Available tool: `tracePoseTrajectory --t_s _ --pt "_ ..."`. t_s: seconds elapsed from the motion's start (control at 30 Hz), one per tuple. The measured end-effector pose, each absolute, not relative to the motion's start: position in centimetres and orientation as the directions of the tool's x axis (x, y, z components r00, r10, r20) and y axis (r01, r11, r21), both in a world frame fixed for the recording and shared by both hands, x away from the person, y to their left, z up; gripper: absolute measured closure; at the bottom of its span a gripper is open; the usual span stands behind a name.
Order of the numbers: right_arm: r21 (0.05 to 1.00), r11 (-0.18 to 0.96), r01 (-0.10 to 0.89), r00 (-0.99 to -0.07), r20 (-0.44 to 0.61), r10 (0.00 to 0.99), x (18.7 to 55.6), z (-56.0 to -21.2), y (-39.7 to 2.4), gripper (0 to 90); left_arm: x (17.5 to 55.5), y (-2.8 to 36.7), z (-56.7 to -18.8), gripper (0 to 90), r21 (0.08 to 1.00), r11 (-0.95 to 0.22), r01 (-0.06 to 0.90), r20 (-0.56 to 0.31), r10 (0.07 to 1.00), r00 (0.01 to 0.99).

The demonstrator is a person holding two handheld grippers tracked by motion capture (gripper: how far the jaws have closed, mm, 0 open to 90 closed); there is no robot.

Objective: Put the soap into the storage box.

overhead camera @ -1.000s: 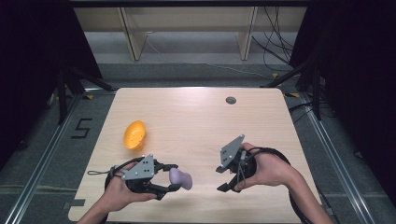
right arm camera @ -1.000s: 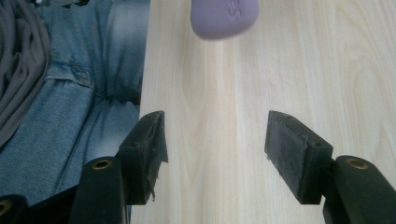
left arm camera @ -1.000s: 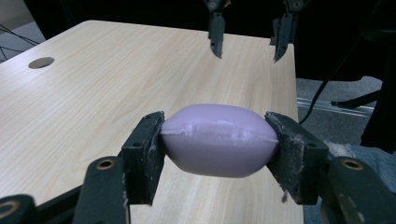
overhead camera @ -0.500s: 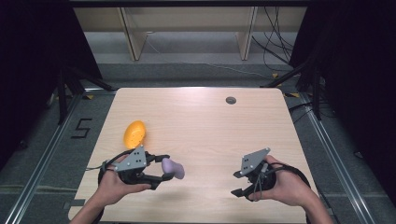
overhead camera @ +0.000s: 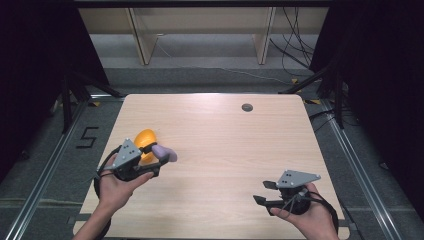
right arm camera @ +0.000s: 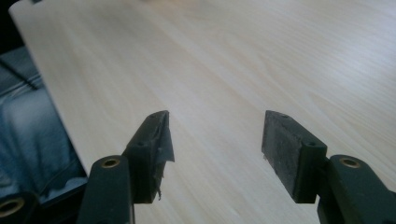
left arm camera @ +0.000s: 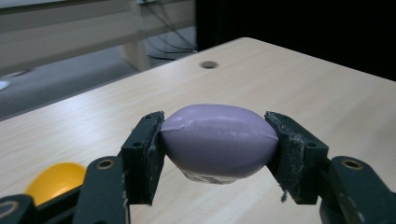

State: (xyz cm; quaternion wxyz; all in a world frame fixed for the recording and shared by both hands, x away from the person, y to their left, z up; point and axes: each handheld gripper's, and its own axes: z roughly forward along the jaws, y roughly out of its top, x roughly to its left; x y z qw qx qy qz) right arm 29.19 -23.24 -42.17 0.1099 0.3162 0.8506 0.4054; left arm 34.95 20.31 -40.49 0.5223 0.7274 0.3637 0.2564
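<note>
Purple soap bar (left arm camera: 218, 142): smooth oval, pale seam ridge, pinched in left claw (left arm camera: 219, 144); right claw (right arm camera: 215, 140) closing, nothing between.

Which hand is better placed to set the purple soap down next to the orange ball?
Left. The left gripper is already shut on the purple soap and hangs right beside the orange ball. The right gripper has nothing between its jaws, which have just been closing, and sits near the table's opposite front corner.

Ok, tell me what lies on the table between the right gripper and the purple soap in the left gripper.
Nothing: in the high view, bare wood separates the right gripper from the purple soap.
</note>
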Motion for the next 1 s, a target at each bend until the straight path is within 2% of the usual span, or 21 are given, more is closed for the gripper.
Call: tracePoseTrajectory --t_s 0.07,0.23,0.33,0.4,0.43,0.47,0.6,0.73,0.8,1.0 --pt "0.783 0.43 0.449 -0.743 0.06 0.667 28.8 -42.5 -23.8 42.5 35.5 20.9 -40.2 39.6 0.95 -0.159 0.268 -0.025 0.819 0.573" --pt "0.799 0.305 0.518 -0.646 0.132 0.751 28.1 -43.4 -24.9 43.0 37.1 22.1 -39.4 39.6 0.949 -0.149 0.276 -0.005 0.873 0.488" --pt "0.814 0.29 0.503 -0.63 0.115 0.768 28.3 -43.6 -25.4 42.9 37.8 22.5 -39.3 39.6 0.945 -0.118 0.304 -0.031 0.895 0.445" --pt "0.818 0.268 0.509 -0.613 0.126 0.78 28.2 -43.6 -25.7 42.8 38.7 23.0 -39.5 39.6 0.942 -0.119 0.312 -0.022 0.91 0.413" --pt "0.831 0.274 0.484 -0.615 0.1 0.782 28.2 -43.7 -25.8 42.7 39.0 23.1 -39.7 39.6 0.941 -0.12 0.318 -0.018 0.917 0.399" --pt "0.829 0.242 0.505 -0.605 0.139 0.784 28.1 -43.9 -25.6 42.8 39.3 23.1 -39.9 39.6 0.938 -0.128 0.322 -0.006 0.923 0.385" --pt "0.802 0.264 0.536 -0.608 0.15 0.78 27.9 -44.0 -25.4 42.7 40.5 23.5 -40.9 39.6 0.927 -0.129 0.353 0.012 0.949 0.314" --pt "0.819 0.302 0.488 -0.635 0.096 0.767 28.3 -44.1 -25.5 42.5 42.0 23.9 -41.7 39.6 0.919 -0.104 0.381 -0.004 0.963 0.27" --pt "0.809 0.281 0.517 -0.629 0.136 0.765 28.2 -44.2 -25.3 42.5 42.6 23.9 -42.0 39.6 0.915 -0.104 0.389 0.004 0.968 0.251" --pt "0.816 0.29 0.501 -0.638 0.121 0.761 28.2 -44.2 -25.3 42.5 44.2 23.8 -42.8 39.6 0.903 -0.101 0.417 0.015 0.979 0.204"
